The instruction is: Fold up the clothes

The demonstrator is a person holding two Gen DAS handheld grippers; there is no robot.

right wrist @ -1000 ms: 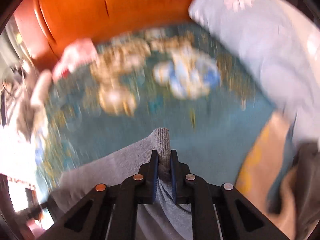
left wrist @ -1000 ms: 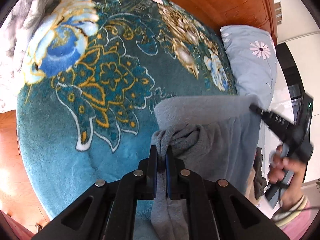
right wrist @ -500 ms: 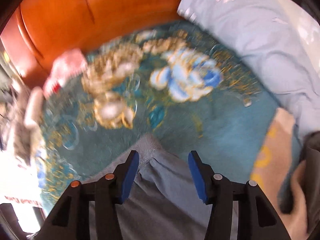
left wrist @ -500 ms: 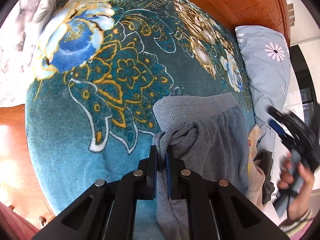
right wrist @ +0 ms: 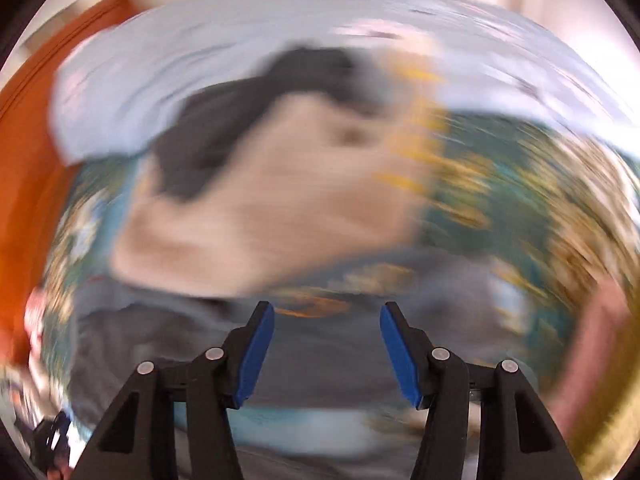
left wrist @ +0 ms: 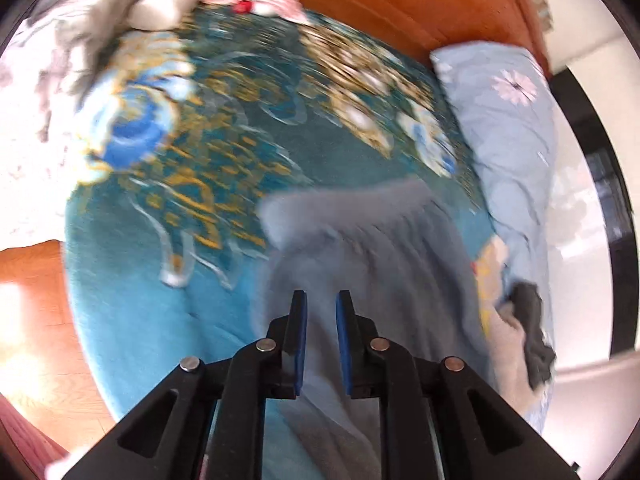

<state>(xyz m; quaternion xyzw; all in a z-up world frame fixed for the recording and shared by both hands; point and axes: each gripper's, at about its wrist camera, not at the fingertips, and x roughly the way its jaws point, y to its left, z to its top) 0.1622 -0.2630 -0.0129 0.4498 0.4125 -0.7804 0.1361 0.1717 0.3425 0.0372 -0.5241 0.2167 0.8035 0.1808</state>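
Bed: a teal floral blanket point(left wrist: 168, 184) covers it, with a wooden headboard point(left wrist: 400, 8) at the far edge and a pale blue pillow point(left wrist: 516, 128) on the far right
Grey garment point(left wrist: 384, 248): lies on the blanket's near right part, ribbed band toward the far side, doubled over on itself with soft creases running toward the near edge
Other clothes: a beige piece point(right wrist: 280, 200) and a dark piece point(right wrist: 248, 108) heaped just right of the grey one
Left gripper point(left wrist: 321, 300): parted a little above the grey cloth, nothing between its pads
Right gripper point(right wrist: 327, 312): spread wide and empty, aimed at the heap (this view is badly smeared)
Risk: the loose fold could slump or skew, since nothing pins it; a quick swing near the heap might snag the grey edge and drag it out of line
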